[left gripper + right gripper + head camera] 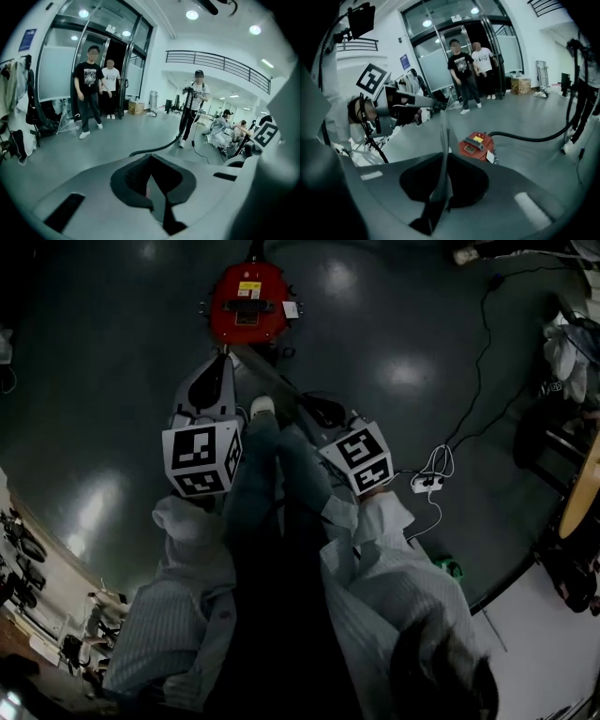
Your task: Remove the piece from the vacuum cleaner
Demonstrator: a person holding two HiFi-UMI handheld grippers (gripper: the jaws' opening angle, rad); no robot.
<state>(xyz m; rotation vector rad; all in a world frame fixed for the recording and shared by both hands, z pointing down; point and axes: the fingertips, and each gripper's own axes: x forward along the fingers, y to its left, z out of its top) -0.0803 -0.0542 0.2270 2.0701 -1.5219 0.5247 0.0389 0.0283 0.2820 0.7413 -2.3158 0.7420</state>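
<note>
while the person stands over the dark floor point(103, 362), the left gripper point(223, 356) sits at about 10 o'clock from their white shoe point(262, 407), nose aimed toward 12 o'clock. its marker cube point(202, 457) is at its 6 o'clock end. in the left gripper view its fingers are pressed together, pad against pad point(151, 159), and a black hose point(159, 149) curves over the floor beyond them, with two people point(96, 89) by glass doors point(61, 70) at 10 o'clock.

the red vacuum cleaner point(247, 302) rests on the floor at 12 o'clock in the head view, just past the left gripper's tip. a grey tube point(272, 379) slants from the cleaner's 6 o'clock edge down toward 4 o'clock; whether it is joined to the cleaner i cannot tell.

the right gripper point(307, 403) meets the tube's lower end. in the right gripper view its fingers stand narrow, clamped on the thin tube point(443, 136), which rises toward 12 o'clock, and the cleaner point(477, 145) lies at 1 o'clock behind it.

a white power strip point(427, 483) lies on the floor at 3 o'clock from the right gripper, apart from it.
</note>
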